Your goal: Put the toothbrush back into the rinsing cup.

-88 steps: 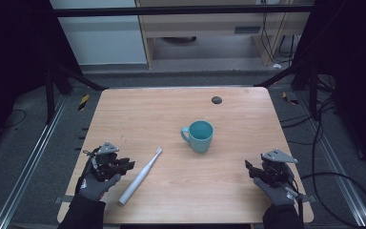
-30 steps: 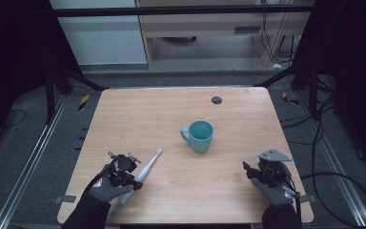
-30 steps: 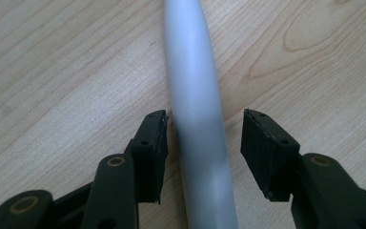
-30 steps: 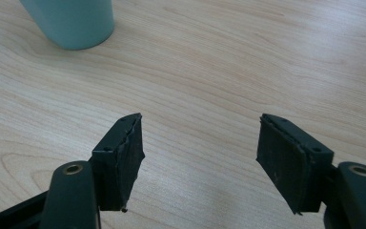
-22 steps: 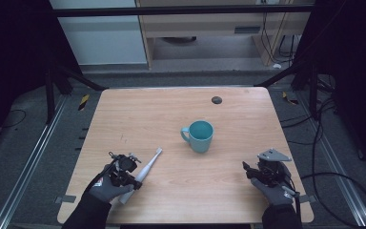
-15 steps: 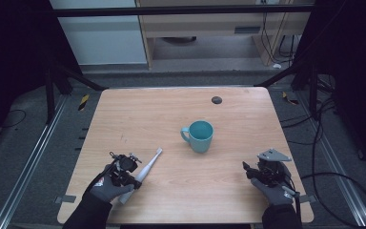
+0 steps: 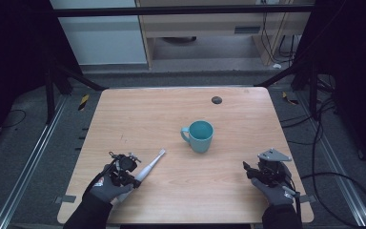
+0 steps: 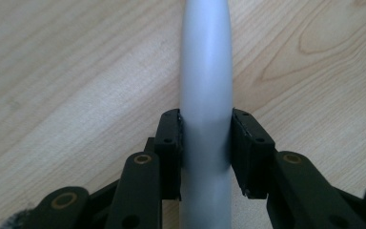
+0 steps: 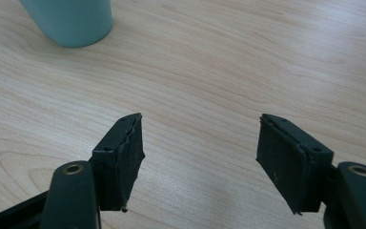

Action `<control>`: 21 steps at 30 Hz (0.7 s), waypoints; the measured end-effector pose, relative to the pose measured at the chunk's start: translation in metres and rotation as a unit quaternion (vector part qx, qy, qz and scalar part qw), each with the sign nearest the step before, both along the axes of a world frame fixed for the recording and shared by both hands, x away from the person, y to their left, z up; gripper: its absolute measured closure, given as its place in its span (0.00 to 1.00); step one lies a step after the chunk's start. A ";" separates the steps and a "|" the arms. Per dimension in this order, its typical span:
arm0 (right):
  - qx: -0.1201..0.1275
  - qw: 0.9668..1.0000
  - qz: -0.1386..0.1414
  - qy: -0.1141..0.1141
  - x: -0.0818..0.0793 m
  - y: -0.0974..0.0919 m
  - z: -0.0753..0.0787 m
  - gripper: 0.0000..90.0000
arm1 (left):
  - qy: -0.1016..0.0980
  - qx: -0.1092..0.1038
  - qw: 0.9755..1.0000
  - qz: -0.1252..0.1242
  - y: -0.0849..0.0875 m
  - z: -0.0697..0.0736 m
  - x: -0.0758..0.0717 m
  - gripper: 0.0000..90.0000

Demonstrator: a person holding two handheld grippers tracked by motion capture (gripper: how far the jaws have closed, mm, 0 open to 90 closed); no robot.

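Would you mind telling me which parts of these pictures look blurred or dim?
Left gripper view: the toothbrush handle is soft and out of focus, the table grain sharper. Right gripper view: evenly lit, cup crisp. High view: surroundings beyond the table dark.

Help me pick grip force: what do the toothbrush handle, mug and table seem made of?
Toothbrush handle: smooth pale grey, soft sheen, probably plastic. Mug: even teal with a glossy look, likely glazed ceramic, though plastic is possible. Table: light wood grain, matte, wood or wood-look laminate.
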State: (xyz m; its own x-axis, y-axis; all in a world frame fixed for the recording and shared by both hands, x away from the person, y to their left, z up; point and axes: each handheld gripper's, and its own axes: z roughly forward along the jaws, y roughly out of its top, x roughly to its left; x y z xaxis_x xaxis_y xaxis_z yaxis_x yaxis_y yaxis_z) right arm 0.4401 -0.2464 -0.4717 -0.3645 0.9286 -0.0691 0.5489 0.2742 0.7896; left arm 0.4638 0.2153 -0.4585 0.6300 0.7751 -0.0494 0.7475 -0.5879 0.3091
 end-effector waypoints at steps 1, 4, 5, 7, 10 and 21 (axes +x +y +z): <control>0.001 1.000 -0.001 0.000 0.000 0.000 0.000 0.36 | -0.009 -0.005 1.000 0.002 0.001 0.004 -0.001 0.73; 0.003 1.000 -0.001 0.000 -0.001 -0.001 0.001 0.36 | -0.040 -0.025 0.999 0.017 0.005 0.015 -0.003 0.73; 0.002 1.000 -0.001 -0.001 -0.001 -0.001 0.001 0.36 | -0.051 -0.031 0.998 0.022 0.007 0.019 -0.004 0.73; 0.001 1.000 -0.002 -0.003 -0.001 -0.001 0.001 0.36 | -0.069 -0.042 0.996 0.032 0.010 0.026 -0.005 0.73; 0.001 1.000 -0.003 -0.004 -0.001 -0.001 0.001 0.36 | -0.093 -0.052 0.993 0.044 0.013 0.034 -0.006 0.73; 0.004 1.000 -0.010 -0.009 -0.002 -0.001 0.001 0.35 | -0.191 -0.089 0.974 0.078 0.014 0.071 0.006 0.73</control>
